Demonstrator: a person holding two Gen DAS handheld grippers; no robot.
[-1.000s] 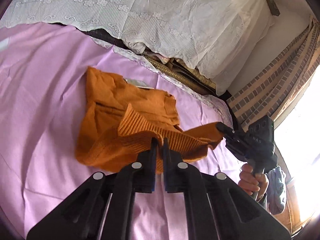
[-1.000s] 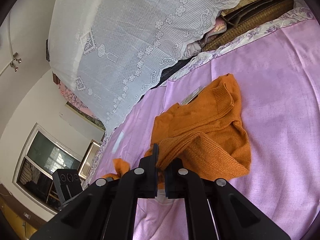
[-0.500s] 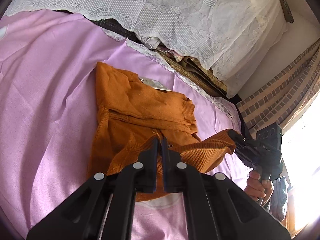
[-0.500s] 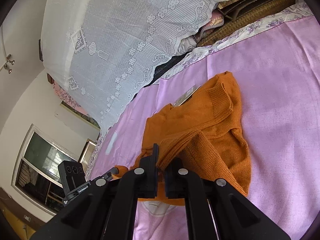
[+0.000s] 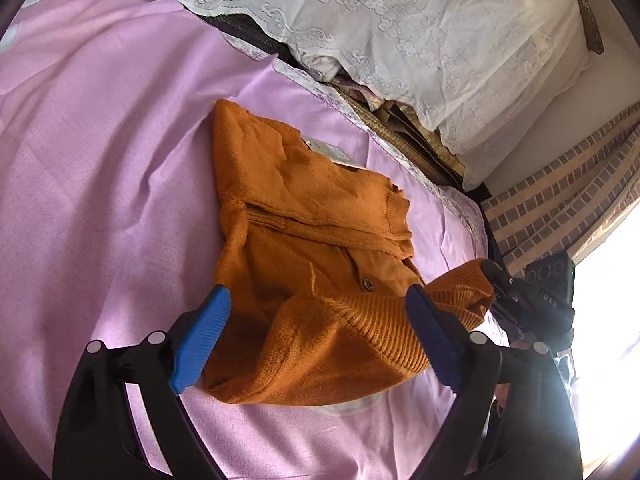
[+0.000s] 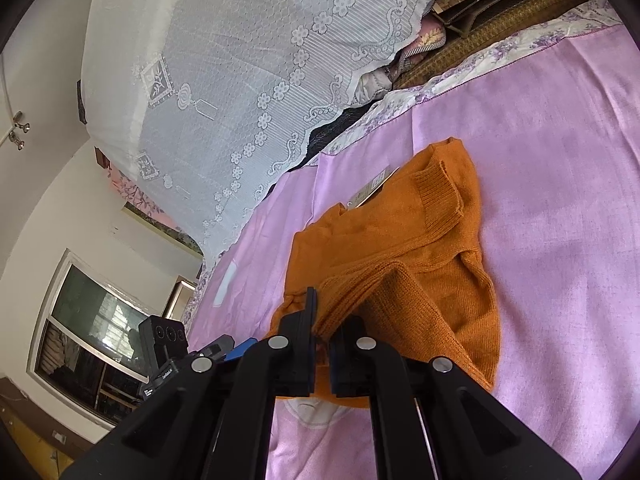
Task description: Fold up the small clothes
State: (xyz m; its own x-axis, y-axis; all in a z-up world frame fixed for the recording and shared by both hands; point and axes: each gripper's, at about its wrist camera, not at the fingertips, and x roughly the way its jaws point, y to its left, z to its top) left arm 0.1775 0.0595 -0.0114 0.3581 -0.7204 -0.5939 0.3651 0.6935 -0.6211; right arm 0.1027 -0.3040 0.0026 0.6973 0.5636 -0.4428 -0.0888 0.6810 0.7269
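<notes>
An orange knit sweater [image 5: 304, 248] lies partly folded on the pink bedsheet [image 5: 100, 160] of a bed, with a paper tag [image 5: 332, 154] at its far edge near the neckline. The left tool [image 5: 316, 320] hovers just above the near part of the garment with its blue-padded fingers [image 5: 202, 336] spread wide, one on each side of the doubled-over ribbed hem, gripping nothing. The right tool [image 6: 322, 328] has its fingers pressed together on a bunched fold of the sweater's near edge, the knit rising from the bed into the pinch. In the left wrist view the right tool appears at the right margin, its tips at a ribbed corner of the sweater raised off the sheet.

A button [image 5: 366, 282] shows on the front panel. A ribbed cuff [image 6: 438, 196] lies folded across the top of the garment. The near underside of the sweater is hidden behind both tools' bodies. A white lace cover [image 6: 248, 80] drapes over stacked bedding beyond the sheet; what lies under it is mostly concealed. The hand holding the right tool is lost in window glare.
</notes>
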